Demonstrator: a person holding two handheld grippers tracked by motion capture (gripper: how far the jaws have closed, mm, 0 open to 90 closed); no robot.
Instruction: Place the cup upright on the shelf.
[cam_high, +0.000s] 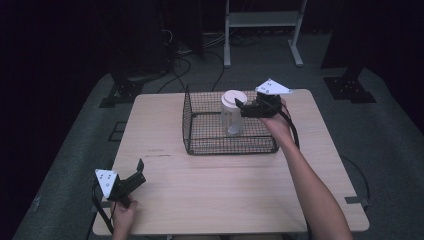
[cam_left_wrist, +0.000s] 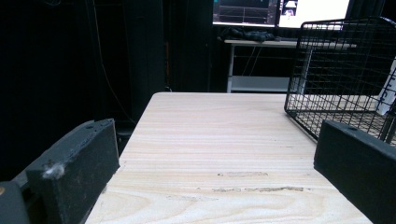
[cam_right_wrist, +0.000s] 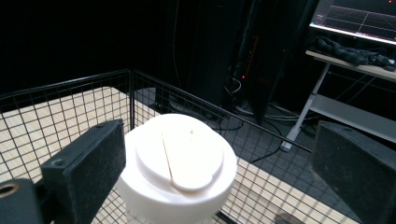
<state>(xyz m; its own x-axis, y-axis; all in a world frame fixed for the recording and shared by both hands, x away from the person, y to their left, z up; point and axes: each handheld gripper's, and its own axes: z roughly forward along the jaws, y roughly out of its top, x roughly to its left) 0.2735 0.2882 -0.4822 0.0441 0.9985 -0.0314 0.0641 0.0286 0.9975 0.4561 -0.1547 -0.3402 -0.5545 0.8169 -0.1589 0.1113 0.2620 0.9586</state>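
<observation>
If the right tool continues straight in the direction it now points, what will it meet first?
Most likely the white lid of the clear container standing in the wire basket. The right tool is open, with the lid just ahead between its jaws, though depth is unclear.

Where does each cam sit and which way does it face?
High view: above the person's side, looking forward and down on table; both forearms, left gripper, right gripper.
Left gripper view: low over the table, facing wire basket; own jaws apart.
Right gripper view: inside the basket, above white-lidded container; own jaws apart.
Shared: all three show the basket.
</observation>
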